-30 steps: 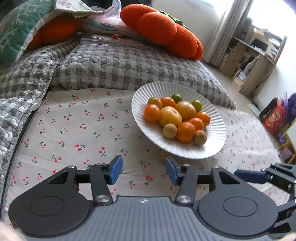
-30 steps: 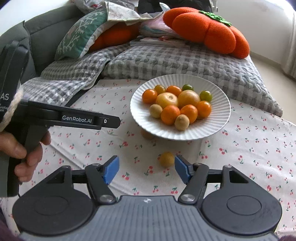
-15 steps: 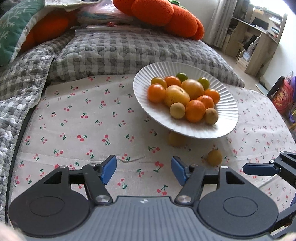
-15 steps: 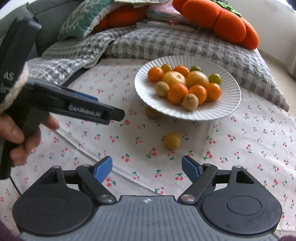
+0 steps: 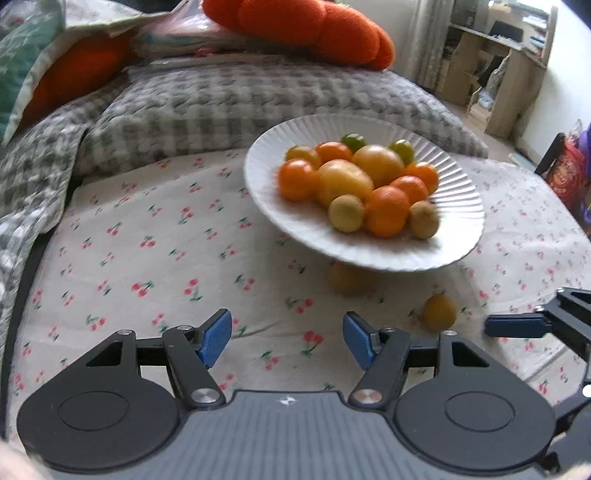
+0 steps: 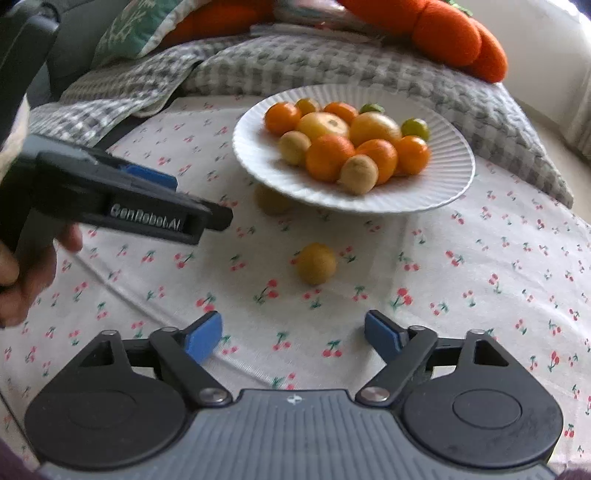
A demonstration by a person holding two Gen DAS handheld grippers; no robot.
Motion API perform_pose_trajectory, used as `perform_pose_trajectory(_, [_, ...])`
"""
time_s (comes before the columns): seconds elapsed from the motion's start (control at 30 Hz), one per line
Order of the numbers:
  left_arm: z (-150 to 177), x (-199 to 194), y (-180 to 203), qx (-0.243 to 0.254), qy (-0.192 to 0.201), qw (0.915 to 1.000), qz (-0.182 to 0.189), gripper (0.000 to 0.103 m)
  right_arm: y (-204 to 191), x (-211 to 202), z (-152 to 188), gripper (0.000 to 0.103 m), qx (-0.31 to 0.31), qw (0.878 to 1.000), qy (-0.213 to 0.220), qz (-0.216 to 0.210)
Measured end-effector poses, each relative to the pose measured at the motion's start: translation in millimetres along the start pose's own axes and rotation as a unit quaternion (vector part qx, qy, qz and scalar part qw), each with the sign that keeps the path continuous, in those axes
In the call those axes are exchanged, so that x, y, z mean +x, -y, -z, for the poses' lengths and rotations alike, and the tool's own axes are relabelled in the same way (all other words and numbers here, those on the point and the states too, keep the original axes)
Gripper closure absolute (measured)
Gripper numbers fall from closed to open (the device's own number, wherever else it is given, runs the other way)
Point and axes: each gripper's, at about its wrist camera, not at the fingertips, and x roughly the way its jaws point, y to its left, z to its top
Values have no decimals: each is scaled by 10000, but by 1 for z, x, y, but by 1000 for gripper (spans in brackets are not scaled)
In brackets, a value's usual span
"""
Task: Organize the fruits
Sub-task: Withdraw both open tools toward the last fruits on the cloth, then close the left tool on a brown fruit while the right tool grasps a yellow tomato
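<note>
A white ribbed plate holds several oranges, yellow fruits and small green ones. Two small yellow fruits lie on the cherry-print cloth: one in the open, one half hidden under the plate's near rim. My left gripper is open and empty, short of the plate. My right gripper is open and empty, with the loose yellow fruit just ahead of it. The left gripper's body shows at the left in the right wrist view.
A grey checked quilt lies behind the plate, with orange plush cushions and a green pillow on it. Wooden shelves stand at the far right. The cherry-print cloth covers the surface.
Both grippers have moved forward and lower toward the plate. The two loose yellow fruits now look nearer. Both grippers stay open.
</note>
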Motion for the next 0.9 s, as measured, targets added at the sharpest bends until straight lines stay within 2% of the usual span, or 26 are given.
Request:
perform_pose_trajectory(0.13, [-3, 4, 8, 86, 165, 9997, 135, 44, 2, 3, 0, 39, -12, 9999, 149, 57])
perform_pose_trajectory(0.33, [-8, 9, 17, 227, 366, 9988, 227, 44, 4, 5, -4, 49, 31, 9993, 357, 99])
perform_pose_trajectory(0.5, [-11, 14, 25, 289, 395, 9982, 344, 44, 1, 10, -8, 54, -38, 9990, 419, 162])
perform_pose_trajectory(0.67, [-13, 24, 28, 314, 364, 9985, 276, 45, 1, 12, -11, 64, -70, 9987, 467, 192])
perform_pose_trajectory(0.73, [-13, 27, 27, 271, 328, 9987, 267, 53, 1, 13, -12, 68, -99, 9987, 470, 178])
perform_pose_trajectory(0.8, [-14, 30, 24, 285, 225, 9990, 264, 78, 0, 13, -13, 75, -171, 9985, 481, 205])
perform_pose_trajectory(0.83, [-15, 31, 20, 259, 231, 9991, 253, 83, -1, 13, -13, 80, -209, 9984, 482, 228])
perform_pose_trajectory(0.9, [-17, 31, 12, 111, 184, 9994, 287, 84, -2, 13, -14, 81, -273, 9982, 483, 247])
